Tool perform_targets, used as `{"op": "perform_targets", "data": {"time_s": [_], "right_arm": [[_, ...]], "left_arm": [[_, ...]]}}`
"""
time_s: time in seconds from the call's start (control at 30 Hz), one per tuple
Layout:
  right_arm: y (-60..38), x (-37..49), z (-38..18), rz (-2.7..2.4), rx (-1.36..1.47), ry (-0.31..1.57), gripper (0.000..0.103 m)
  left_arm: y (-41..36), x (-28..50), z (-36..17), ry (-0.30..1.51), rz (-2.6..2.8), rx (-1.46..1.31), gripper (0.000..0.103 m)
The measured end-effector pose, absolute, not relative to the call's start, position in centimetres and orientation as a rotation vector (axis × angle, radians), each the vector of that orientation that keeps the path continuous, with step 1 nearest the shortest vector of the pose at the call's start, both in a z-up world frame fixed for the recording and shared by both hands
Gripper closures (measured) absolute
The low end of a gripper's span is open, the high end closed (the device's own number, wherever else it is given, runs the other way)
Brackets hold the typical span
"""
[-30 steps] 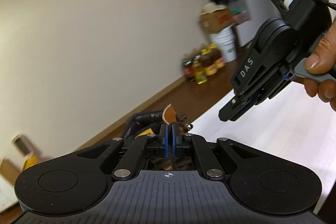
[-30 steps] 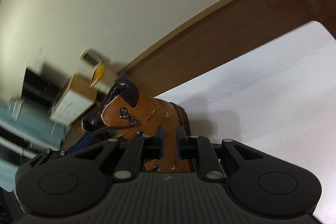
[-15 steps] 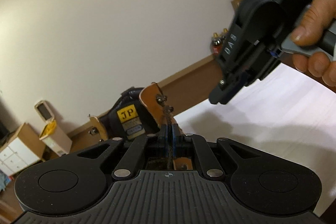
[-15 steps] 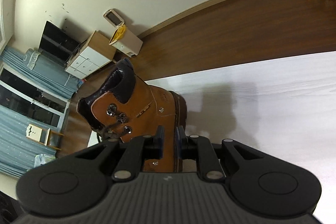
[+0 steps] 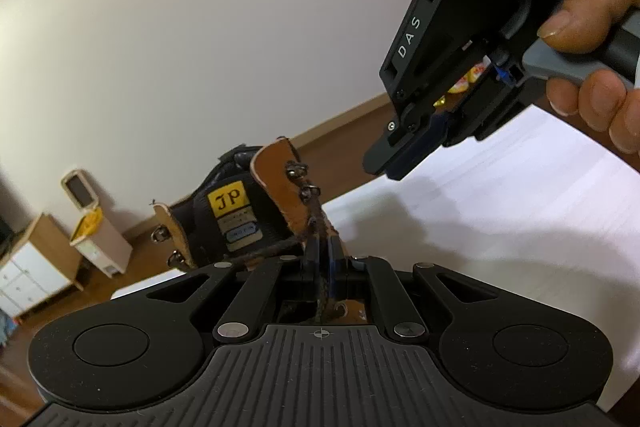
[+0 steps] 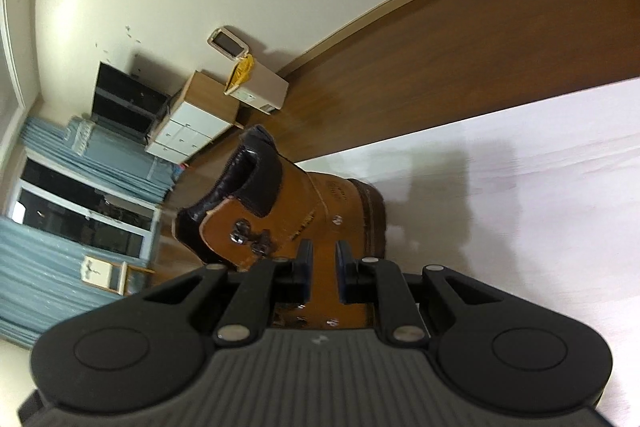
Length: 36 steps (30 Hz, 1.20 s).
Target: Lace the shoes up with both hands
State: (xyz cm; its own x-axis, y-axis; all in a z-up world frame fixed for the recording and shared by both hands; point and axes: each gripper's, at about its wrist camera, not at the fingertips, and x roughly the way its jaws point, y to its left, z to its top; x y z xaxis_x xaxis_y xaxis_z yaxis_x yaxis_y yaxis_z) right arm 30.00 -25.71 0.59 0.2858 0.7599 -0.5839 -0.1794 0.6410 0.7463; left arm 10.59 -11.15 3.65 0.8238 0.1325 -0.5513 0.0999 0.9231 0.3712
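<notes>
- Both our grippers have swung round, so the boot (image 6: pixel 304 211) now shows more fully, standing on the white desk (image 6: pixel 520 187).
- Our left gripper (image 5: pixel 322 259) fingers pinch the brown lace (image 5: pixel 314 223).
- Our right gripper (image 6: pixel 321 267) fingers stand partly open, empty.

Boot (image 6: pixel 320 211): tan leather, smooth and matt, with padded black glossy collar and bright metal hooks (image 5: pixel 296 169); lace (image 5: pixel 314 223) dark, braided, rough. Grippers (image 5: pixel 322 259) matt black plastic, ribbed top, blue pads, steel pins. Table (image 6: pixel 540 187) white, smooth, faint sheen; floor (image 6: pixel 460 47) brown wood, glossy.
</notes>
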Motion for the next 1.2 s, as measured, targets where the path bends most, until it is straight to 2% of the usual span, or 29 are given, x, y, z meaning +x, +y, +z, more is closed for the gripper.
{"op": "perform_targets", "data": {"time_s": [0.4,1.2], "right_arm": [[-24.7,30.9,-3.3,0.662,1.021,1.194,0.088],[-23.7,30.7,-9.7,0.482,1.518,1.273,0.087]], "left_arm": [[-10.7,12.4,3.4,0.618,0.000,0.396,0.098],[-10.9,13.0,4.1,0.650,-0.008,0.437,0.098]]}}
